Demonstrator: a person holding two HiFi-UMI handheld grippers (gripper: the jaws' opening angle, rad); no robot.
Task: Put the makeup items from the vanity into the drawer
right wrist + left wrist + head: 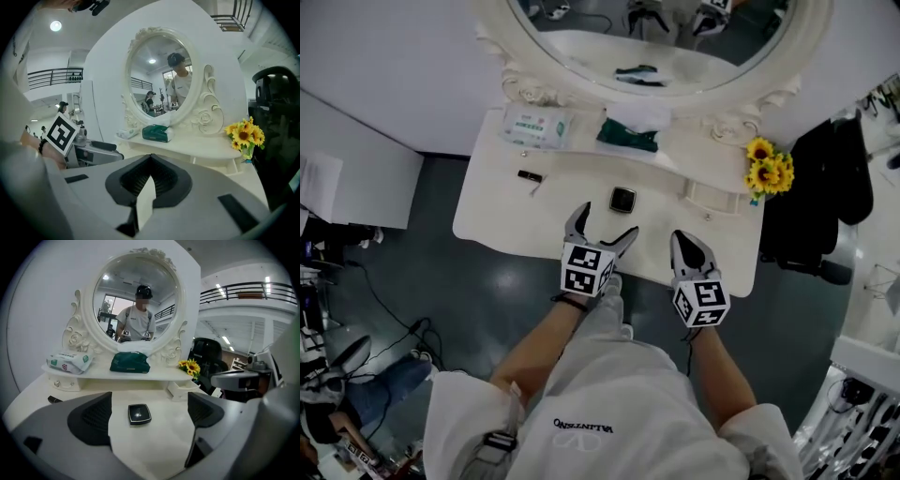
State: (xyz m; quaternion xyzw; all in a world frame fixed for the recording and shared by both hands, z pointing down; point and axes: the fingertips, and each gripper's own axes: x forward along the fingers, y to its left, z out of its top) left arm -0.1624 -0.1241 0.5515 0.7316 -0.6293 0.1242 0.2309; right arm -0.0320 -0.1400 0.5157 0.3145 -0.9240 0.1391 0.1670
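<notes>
Compact point(622, 199) lies on the vanity top point(487, 211) at twelve o'clock from your left gripper point(605, 225), whose jaws stand wide and clear of it. At three o'clock, your right gripper point(684, 248) is closed, empty. A black tube point(530, 175) lies farther off at ten o'clock.

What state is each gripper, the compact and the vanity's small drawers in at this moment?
Left gripper: jaws open, gripping nothing.
Right gripper: jaws shut, empty.
Black compact: closed, lying flat on the vanity top.
Right small drawer: pulled out.
Left small drawer: shut.
</notes>
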